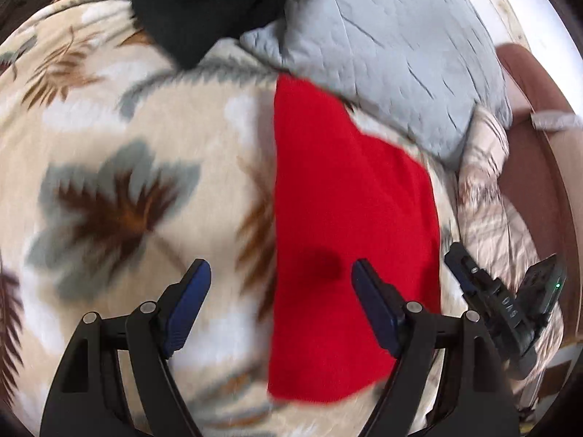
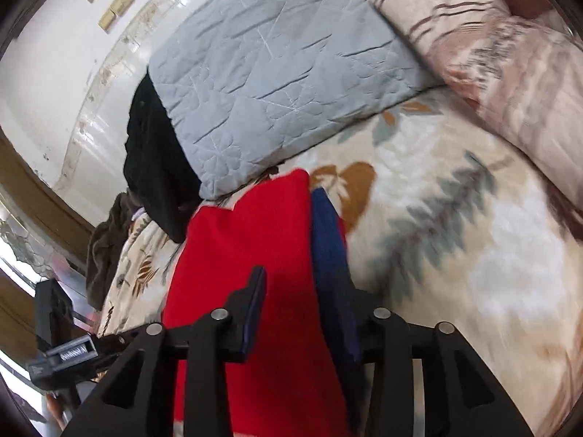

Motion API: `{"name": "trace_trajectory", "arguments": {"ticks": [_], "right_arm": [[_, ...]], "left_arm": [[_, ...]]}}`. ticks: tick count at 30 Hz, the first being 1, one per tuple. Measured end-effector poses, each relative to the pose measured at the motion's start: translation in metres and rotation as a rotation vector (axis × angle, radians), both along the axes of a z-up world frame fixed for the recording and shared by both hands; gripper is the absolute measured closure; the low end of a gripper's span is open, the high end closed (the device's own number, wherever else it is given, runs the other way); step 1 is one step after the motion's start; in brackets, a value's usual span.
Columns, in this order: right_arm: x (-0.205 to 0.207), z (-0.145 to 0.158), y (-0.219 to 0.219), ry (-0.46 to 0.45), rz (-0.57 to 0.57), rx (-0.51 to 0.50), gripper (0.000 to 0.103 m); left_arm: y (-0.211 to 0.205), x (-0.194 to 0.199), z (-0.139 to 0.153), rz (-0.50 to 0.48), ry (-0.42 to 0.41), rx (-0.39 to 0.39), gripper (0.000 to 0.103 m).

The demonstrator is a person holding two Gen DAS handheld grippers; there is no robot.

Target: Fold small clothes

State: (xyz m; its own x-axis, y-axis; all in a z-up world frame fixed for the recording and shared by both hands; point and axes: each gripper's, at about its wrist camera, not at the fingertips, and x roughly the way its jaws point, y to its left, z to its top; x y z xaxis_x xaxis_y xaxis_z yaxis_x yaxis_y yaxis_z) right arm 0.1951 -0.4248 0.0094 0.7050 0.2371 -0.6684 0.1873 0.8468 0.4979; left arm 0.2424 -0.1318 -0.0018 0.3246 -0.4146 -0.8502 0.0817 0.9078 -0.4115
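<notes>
One soft, light red fleece garment [image 1: 349, 218] lies limp on the leaf-patterned blanket [image 1: 109, 145]; both grippers, left [image 1: 280, 273] and right [image 2: 288, 240], have open jaws, so pinch its corners.

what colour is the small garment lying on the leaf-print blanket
Plain bright red garment, clearest in the left wrist view.

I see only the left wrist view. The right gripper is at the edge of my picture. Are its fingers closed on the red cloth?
Observer: No. The right gripper has its fingers apart, and the red cloth shows in the gap, not pinched.
Operator: Where on the cloth are they?
Observer: At one side of it. One blue finger lies along the cloth's edge, with the floral blanket just beyond.
</notes>
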Motion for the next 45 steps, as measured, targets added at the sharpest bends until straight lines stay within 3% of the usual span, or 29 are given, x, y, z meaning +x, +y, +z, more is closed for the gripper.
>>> {"name": "trace_trajectory", "arguments": {"ticks": [4,5,6,8,10,12,14,16,22,24,25,27,29,33,36,38,42,45], "right_arm": [[0.05,-0.015,0.009,0.105,0.024,-0.054,0.065],[0.058,-0.015,0.012,0.112,0.047,-0.078,0.088],[0.061,-0.01,0.013,0.089,0.064,-0.097,0.094],[0.057,0.005,0.014,-0.011,0.067,-0.131,0.095],[0.055,0.003,0.009,-0.033,0.031,-0.127,0.095],[0.067,-0.028,0.002,0.09,0.011,-0.126,0.095],[0.065,-0.035,0.001,0.087,0.01,-0.117,0.092],[0.055,-0.023,0.0,0.067,0.004,-0.094,0.081],[0.006,0.01,0.015,-0.109,0.144,-0.087,0.08],[0.006,-0.008,0.024,-0.044,0.174,-0.152,0.086],[0.013,-0.023,0.029,0.038,0.185,-0.21,0.088],[0.009,-0.022,0.036,0.034,0.178,-0.274,0.09],[0.0,-0.006,0.039,0.031,0.174,-0.259,0.084],[-0.03,0.007,0.046,-0.036,0.245,-0.221,0.083],[-0.035,-0.02,0.056,0.076,0.275,-0.294,0.087],[-0.044,-0.018,0.057,0.075,0.267,-0.319,0.09],[-0.064,0.0,0.048,0.006,0.225,-0.224,0.083],[-0.066,-0.02,0.037,0.092,0.186,-0.209,0.085]], "left_arm": [[-0.019,0.042,-0.015,-0.008,0.082,-0.008,0.023],[-0.022,0.047,-0.016,-0.011,0.091,-0.011,0.023],[-0.026,0.052,-0.016,-0.016,0.087,-0.01,0.023],[-0.031,0.059,-0.015,-0.01,0.05,0.019,0.023],[-0.035,0.066,-0.02,0.002,0.029,0.055,0.024],[-0.039,0.074,-0.033,0.001,0.045,0.082,0.025],[-0.04,0.077,-0.041,0.006,0.068,0.075,0.025],[-0.035,0.07,-0.029,0.005,0.044,0.062,0.027],[-0.02,0.008,0.01,-0.019,-0.123,0.096,0.028],[-0.022,-0.004,-0.001,-0.025,-0.115,0.116,0.027],[-0.024,-0.004,-0.009,-0.022,-0.108,0.122,0.024],[-0.023,-0.004,-0.013,-0.017,-0.108,0.136,0.02],[-0.019,-0.007,-0.002,-0.007,-0.097,0.146,0.022],[-0.013,-0.031,0.012,-0.036,-0.126,0.138,0.023],[-0.018,-0.048,-0.011,-0.051,-0.096,0.159,0.021],[-0.026,-0.051,-0.037,-0.084,-0.036,0.187,0.018],[-0.024,-0.058,-0.032,-0.063,-0.061,0.194,0.018],[-0.028,-0.06,-0.032,-0.067,-0.072,0.218,0.018]]}}
